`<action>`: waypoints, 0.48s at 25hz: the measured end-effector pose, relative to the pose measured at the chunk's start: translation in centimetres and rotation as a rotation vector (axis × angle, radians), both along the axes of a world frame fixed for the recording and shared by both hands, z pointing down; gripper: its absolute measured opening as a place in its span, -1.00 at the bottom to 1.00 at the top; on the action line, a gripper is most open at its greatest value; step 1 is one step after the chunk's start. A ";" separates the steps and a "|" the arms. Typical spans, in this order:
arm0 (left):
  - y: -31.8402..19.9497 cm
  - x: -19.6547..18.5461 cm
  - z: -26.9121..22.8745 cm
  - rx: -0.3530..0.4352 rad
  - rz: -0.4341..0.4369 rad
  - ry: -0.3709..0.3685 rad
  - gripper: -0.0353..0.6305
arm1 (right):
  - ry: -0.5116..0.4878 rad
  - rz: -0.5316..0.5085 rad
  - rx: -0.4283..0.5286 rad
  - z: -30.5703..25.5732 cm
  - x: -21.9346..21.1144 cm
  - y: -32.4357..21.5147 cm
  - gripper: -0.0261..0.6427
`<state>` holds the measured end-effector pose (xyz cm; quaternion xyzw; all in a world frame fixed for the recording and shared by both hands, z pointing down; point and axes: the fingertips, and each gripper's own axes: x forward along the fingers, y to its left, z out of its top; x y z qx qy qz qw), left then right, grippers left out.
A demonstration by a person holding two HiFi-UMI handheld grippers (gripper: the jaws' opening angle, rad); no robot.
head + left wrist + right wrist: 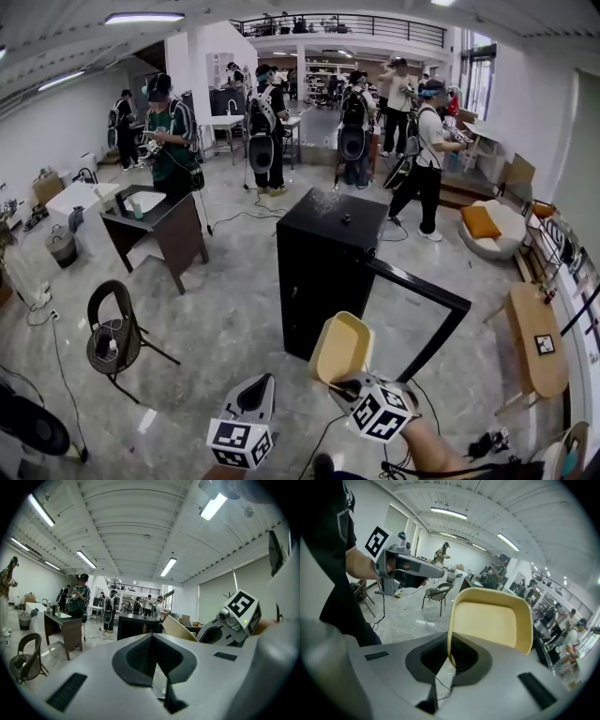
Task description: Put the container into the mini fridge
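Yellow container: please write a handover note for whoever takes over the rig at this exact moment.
Right gripper: shut on the rim of the yellow container, held up off the floor, short of the mini fridge.
Left gripper: shut, empty, beside the right one.
Done: container is in hand; the fridge door stands open.
Left: carry the container into the fridge and release it.

No legible text or numbers anywhere.

Bright, even light from ceiling tube lamps point(212, 507); strong fisheye bending, black corners in both gripper views, soft foreground
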<state>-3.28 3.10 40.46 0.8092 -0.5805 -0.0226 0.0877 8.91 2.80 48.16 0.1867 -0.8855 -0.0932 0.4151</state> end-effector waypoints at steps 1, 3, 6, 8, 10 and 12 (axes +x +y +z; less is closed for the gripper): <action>-0.6 0.3 0.0 -0.002 -0.002 -0.004 -0.88 | -0.002 -0.003 0.000 -0.1 0.3 -0.6 -0.87; -1.8 0.9 -0.1 -0.007 -0.008 -0.008 -0.87 | -0.004 -0.014 -0.003 -0.2 0.7 -1.6 -0.87; -3.6 1.9 -0.1 -0.008 -0.014 -0.009 -0.88 | -0.004 -0.037 0.001 -0.3 1.4 -2.9 -0.87; -4.8 2.7 -0.2 -0.004 -0.015 -0.011 -0.87 | -0.006 -0.053 0.006 -0.5 2.0 -3.8 -0.87; -5.9 3.5 -0.4 -0.002 -0.019 -0.014 -0.87 | -0.010 -0.063 0.005 -0.6 2.7 -4.6 -0.87; -6.9 4.1 -0.6 -0.001 -0.029 -0.016 -0.87 | -0.013 -0.073 0.007 -0.6 3.5 -5.4 -0.87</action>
